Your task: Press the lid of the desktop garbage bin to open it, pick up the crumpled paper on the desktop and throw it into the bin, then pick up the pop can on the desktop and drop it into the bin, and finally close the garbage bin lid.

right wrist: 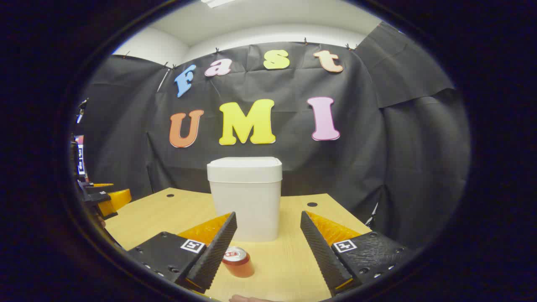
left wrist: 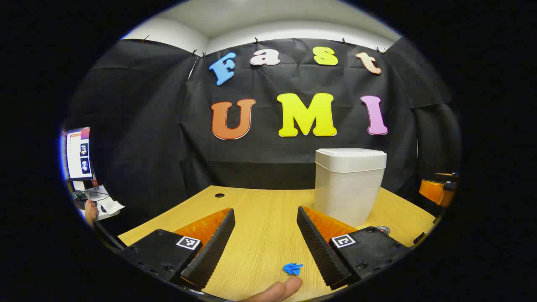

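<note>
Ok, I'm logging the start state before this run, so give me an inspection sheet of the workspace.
Surface: wooden desktop with round cable holes, bare between the things.
Job's things: white bin upright, lid shut; red pop can upright in front of the bin; blue crumpled paper on the desktop, a fingertip beside it.
Clutter: nothing seen on the desktop.
Grippers: left gripper open, holding nothing; right gripper open, holding nothing, the can near its left finger.
Cables: nothing seen.
Surroundings: black cloth wall; a screen and papers off to the left in the left gripper view.
</note>
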Motion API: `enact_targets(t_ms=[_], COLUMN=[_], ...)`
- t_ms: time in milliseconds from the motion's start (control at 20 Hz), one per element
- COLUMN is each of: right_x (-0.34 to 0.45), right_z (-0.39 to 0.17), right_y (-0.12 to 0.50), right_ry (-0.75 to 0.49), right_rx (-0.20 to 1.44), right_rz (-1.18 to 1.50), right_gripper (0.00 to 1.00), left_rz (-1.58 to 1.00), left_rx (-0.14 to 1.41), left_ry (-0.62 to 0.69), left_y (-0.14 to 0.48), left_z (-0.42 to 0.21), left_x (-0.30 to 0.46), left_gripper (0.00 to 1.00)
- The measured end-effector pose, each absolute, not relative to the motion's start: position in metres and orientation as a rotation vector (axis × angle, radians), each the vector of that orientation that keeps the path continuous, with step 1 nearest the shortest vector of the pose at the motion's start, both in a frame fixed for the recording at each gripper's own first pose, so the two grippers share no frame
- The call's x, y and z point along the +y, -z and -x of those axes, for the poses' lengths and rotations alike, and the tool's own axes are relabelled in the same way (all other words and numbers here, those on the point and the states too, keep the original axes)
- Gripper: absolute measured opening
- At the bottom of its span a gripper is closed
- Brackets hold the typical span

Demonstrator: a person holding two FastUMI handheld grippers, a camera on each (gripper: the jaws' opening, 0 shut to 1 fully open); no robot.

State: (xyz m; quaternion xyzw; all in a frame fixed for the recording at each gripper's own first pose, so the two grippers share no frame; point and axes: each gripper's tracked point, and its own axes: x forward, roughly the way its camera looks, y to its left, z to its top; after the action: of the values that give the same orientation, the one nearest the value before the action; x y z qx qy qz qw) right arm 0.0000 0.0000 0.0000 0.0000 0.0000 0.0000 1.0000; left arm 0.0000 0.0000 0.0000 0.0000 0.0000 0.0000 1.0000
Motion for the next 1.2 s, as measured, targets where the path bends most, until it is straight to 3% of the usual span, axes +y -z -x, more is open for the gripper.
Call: enact_targets(t_ms=[600,1200], right_x=[-0.002,-0.001], right_z=[-0.003,-0.030], right_y=[0.017,-0.015], right_ry=[-0.007,0.013], right_rx=[0.049,0.030], right_rz=[0.004,0.081], right_gripper=[0.95,0.94], left_rz=[-0.001,0.021], left_rx=[0.045,0.078], left_ry=[0.025,0.010], left_y=[0.013,0.023], left_z=[-0.003,-0.009], left_x=[-0.007,0.002], left_gripper=[0.97,0.97])
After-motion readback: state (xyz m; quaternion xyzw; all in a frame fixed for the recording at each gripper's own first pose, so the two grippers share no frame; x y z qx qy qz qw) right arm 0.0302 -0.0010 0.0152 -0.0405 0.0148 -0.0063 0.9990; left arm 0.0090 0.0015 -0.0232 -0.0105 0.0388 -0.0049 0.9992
